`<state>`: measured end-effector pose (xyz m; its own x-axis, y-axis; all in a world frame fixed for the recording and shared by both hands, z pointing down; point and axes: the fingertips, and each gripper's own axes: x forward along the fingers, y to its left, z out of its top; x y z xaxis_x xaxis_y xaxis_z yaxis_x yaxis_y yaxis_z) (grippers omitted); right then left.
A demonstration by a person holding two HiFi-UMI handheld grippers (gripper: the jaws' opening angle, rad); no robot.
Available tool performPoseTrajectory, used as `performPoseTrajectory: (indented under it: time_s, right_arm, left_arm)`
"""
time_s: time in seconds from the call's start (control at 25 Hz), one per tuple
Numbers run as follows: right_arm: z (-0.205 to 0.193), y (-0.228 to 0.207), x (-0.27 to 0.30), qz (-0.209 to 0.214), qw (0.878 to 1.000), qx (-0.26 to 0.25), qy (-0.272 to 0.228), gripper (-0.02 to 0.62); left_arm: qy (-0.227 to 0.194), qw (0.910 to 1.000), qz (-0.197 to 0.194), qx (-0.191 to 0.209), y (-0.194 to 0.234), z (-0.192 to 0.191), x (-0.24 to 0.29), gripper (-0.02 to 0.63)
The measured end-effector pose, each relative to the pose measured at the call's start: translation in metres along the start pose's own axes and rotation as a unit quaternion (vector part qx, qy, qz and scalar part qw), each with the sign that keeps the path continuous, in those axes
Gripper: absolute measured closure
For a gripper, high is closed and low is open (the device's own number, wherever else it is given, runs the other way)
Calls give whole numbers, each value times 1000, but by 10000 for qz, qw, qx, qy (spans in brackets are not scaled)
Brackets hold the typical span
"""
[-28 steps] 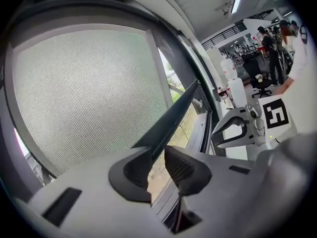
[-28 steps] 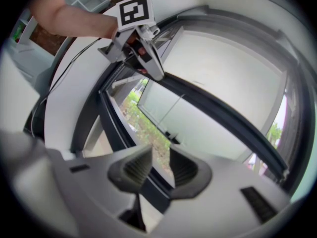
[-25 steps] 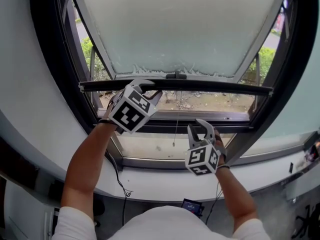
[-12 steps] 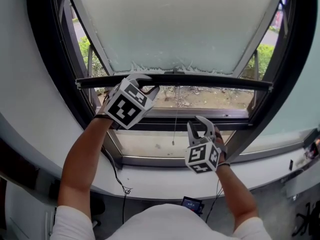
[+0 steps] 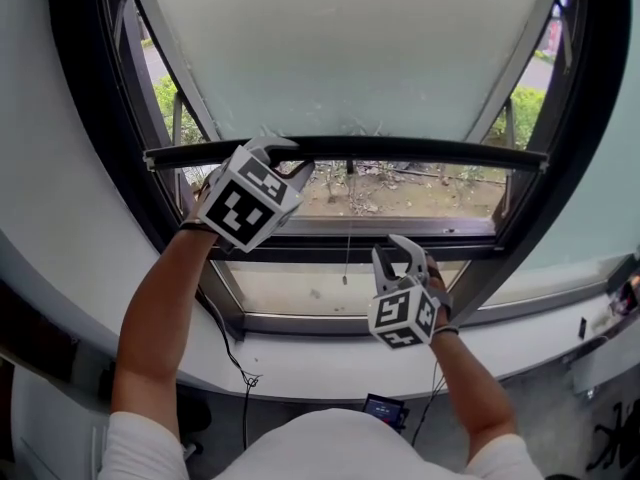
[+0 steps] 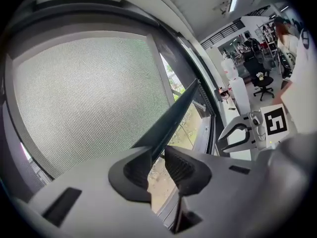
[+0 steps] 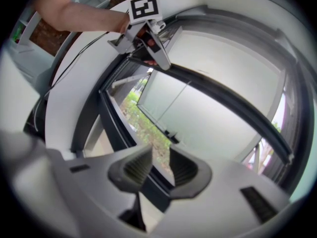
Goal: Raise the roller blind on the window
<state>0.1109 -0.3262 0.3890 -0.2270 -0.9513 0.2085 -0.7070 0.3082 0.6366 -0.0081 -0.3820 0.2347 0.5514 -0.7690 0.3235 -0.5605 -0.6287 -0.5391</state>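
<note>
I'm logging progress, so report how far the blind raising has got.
Done: the bottom bar is partway up, baring a strip of glass below it. In hand: the left tool clamps that bar. Left: the blind covers most of the window; the right tool hangs open, idle.

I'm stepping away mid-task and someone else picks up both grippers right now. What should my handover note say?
Left gripper: shut on the blind's bottom bar, left of its middle.
Right gripper: open, empty, held lower, right of the hanging cord and not touching it.
Done: blind partly up; lower glass uncovered.
Left: raise the bar to the top.
</note>
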Motion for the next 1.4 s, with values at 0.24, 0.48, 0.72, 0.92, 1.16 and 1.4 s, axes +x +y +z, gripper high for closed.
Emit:
performPoseTrajectory:
  time_s: [0.24,0.48,0.72,0.92,1.16,1.4]
  right_arm:
    - [-2,3,0,27,10000,-10,21,479]
    - [-5,7,3,94,9999,29,64,479]
    - [0,8,2,134,9999,61,19,479]
    - [3,9,3,141,9999,31,5,479]
    - [-2,11,3,178,9998,11,63,479]
    - [0,9,4,142,9999,-22,27,479]
  left_arm:
    - [-58,9999,76,92,10,13,-5,509]
    - [-117,9996,136,204,20,26,-10,509]
    - [-134,9995,149,258,24,32,-13,509]
    - [-242,9989,193,339,30,40,-16,509]
    - [-525,9976,365,279,45,61,-25,509]
    - [-595,9960,513,419,62,86,-37,509]
